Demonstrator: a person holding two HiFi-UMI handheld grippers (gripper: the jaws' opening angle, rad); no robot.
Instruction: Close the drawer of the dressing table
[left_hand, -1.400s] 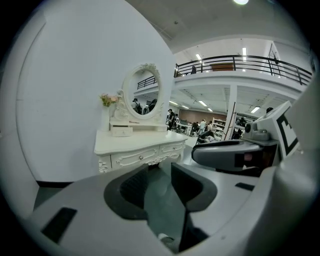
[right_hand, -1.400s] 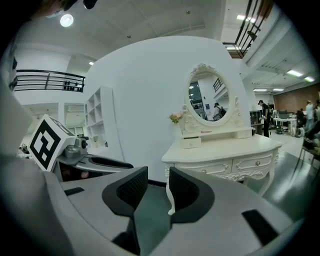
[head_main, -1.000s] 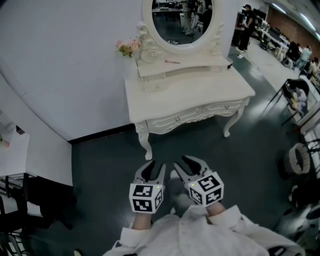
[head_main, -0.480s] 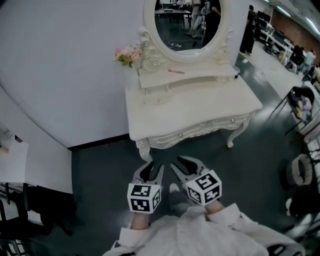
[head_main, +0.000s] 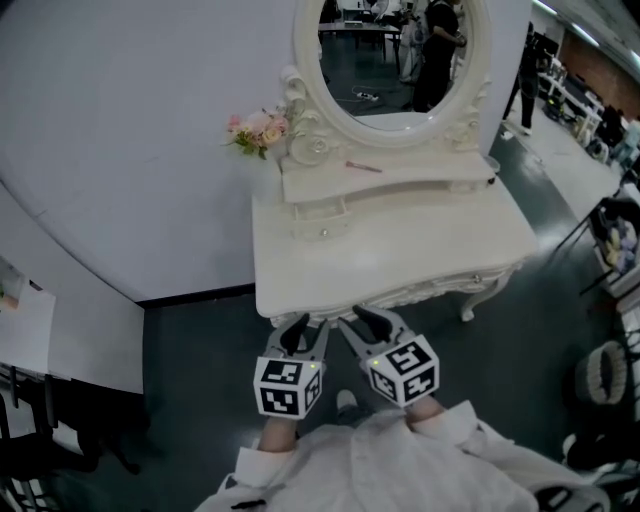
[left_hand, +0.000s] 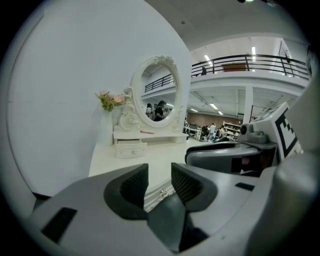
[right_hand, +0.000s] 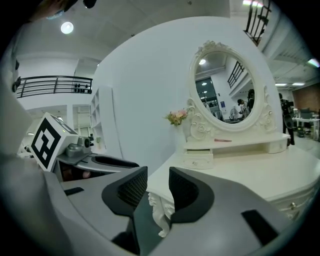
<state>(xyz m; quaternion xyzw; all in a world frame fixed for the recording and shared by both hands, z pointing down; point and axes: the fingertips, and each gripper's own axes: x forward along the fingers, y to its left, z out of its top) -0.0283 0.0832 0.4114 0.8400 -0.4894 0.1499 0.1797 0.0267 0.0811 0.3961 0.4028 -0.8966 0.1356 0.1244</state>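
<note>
Head view is showing the dressing table much closer than a sec ago. It is now filling mid frame, and the strip of dark floor that was lying btwn it and the grippers is gone. The left gripper and right gripper are hovering side by side right at the table's front edge, not touching it.

Left gripper view is showing the fingers standing partly spread w/ nothing btwn the pads; only tabletop and carved front are showing through the gap. Right gripper view is giving the same: fingers partly spread and empty, w/ the corner leg showing behind them.

The small drawer is sitting under the raised shelf at the tabletop's rear left, below the flowers and beside the mirror. It seems to be sticking out a little from the shelf front, though the wide lens is making that hard to confirm. The front apron drawers are looking flush.

So the approach is approx done and the push isn't started. One gripper, likely the left, is needing to reach over the tabletop to that drawer front.
</note>
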